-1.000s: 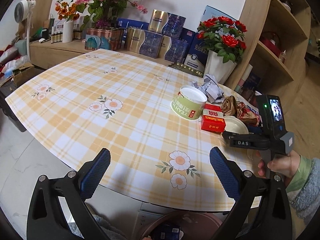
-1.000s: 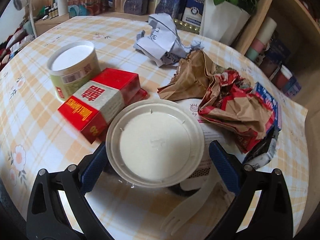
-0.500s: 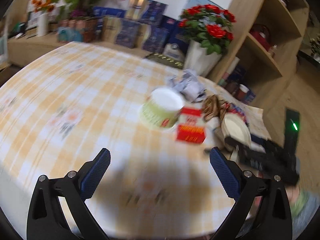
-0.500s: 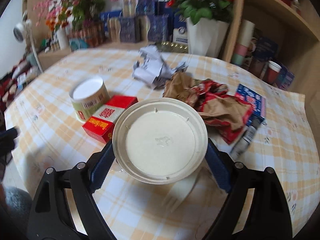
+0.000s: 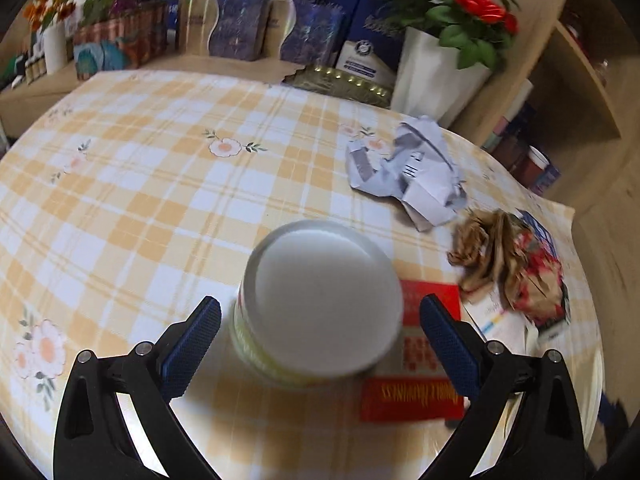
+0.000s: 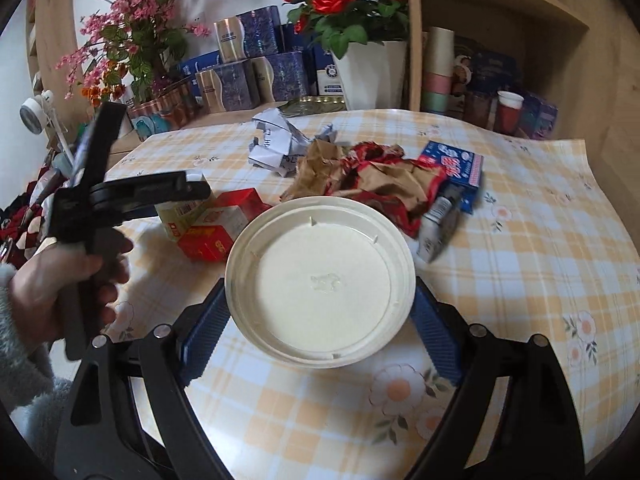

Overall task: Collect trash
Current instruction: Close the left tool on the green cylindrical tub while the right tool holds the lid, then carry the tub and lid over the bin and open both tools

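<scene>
An upturned green-and-white paper tub [image 5: 320, 300] stands on the checked tablecloth [image 5: 160, 208] between the fingers of my left gripper [image 5: 320, 344]. Its jaws are closing, with a gap still showing on both sides of the tub. My right gripper [image 6: 320, 336] is shut on a round white lid [image 6: 320, 288] and holds it above the table. Beside the tub lies a red box [image 5: 416, 380]. Behind them are crumpled white paper [image 5: 412, 172] and a brown-and-red wrapper [image 5: 508, 264].
A blue-and-red packet [image 6: 456, 164] and a small tube [image 6: 438, 220] lie right of the wrapper. A white vase of red roses [image 6: 368, 72], gift boxes [image 6: 240, 80] and a wooden shelf [image 6: 500, 40] line the far side. A hand [image 6: 60, 288] holds the left gripper.
My left gripper has swept forward across the table and now straddles the tub. My right gripper has closed on the white lid and lifted it off the pile.
</scene>
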`<state>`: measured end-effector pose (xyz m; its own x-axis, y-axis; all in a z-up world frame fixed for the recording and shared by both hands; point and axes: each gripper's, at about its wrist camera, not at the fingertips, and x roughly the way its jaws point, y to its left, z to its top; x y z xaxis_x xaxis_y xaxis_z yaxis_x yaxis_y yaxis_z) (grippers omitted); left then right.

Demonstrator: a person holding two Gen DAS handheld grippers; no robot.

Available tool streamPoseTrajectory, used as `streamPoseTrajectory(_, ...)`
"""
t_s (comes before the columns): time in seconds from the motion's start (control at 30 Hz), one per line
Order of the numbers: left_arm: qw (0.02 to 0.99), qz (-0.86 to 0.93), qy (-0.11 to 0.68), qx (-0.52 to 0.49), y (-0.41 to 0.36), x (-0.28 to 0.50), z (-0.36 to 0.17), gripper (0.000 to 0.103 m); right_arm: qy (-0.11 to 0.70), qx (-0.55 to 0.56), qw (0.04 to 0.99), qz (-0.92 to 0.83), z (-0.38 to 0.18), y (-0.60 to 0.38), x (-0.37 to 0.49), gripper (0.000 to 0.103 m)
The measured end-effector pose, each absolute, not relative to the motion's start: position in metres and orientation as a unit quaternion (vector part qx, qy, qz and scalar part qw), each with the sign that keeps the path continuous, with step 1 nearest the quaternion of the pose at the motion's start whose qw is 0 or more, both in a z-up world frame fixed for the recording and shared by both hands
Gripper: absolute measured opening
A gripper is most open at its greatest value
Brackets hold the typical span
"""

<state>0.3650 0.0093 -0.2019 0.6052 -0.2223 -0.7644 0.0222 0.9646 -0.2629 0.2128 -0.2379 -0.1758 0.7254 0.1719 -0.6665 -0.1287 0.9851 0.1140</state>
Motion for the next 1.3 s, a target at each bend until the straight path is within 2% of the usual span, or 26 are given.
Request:
streamPoseTrajectory(0.03,0.889,-0.066,0.439,-0.113,0.010,0.367,-0.202,0.080,0.362,0.033,0.928,0.079,-0.176,-0.241,0.210,0.086)
streamPoseTrajectory(0.07,0.891,-0.065,0.437,-0.108,0.011,0.367,-0.201,0.079,0.362,0.034,0.928,0.077,-0.176,-0.244,0.209,0.086)
streamPoseTrajectory(0.47,0.916,-0.077,0.391,-0.041,0.029,0.315,-0.154,0.078,0.351,0.049,0.932,0.073,-0.166,-0.253,0.178,0.086)
streamPoseTrajectory(0.77,0.916,-0.128,0.378,-0.034,0.024,0.214,-0.119,0.077,0.340,0.017,0.936,0.091,-0.168,-0.233,0.129,0.086)
streamPoseTrajectory(1.23,0.927,-0.141,0.346,-0.043,0.020,0.054,-0.123,0.077,0.362,0.020,0.922,0.138,-0.195,-0.210,0.039,0.086)
streamPoseTrajectory(1.3,0.929,-0.138,0.342,-0.037,0.021,0.039,-0.129,0.073,0.370,0.024,0.916,0.151,-0.203,-0.205,0.031,0.086)
